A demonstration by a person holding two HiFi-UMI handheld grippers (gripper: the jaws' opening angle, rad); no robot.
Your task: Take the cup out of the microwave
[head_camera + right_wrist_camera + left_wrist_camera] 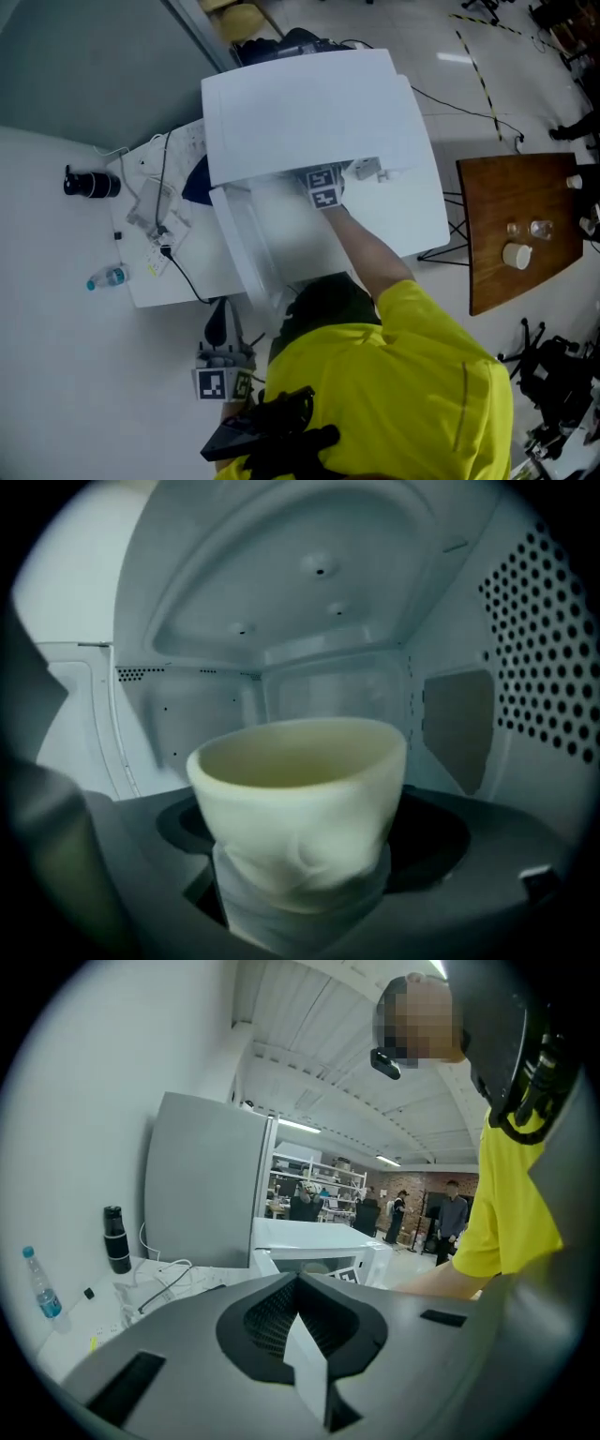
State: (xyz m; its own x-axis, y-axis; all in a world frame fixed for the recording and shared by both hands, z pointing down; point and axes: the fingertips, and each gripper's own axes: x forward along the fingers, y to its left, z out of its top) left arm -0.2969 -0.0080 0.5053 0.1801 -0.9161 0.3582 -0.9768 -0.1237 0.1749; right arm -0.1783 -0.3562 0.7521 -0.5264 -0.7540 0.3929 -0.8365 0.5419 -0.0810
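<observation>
Clasping a cream, crumpled-sided cup inside the microwave is the right hand-held gripper (left hand-held gripper clenched, empty).

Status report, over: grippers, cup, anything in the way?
Right gripper shut on cup, inside microwave. Left gripper shut, empty, outside. Door open; no obstruction seen.
</observation>
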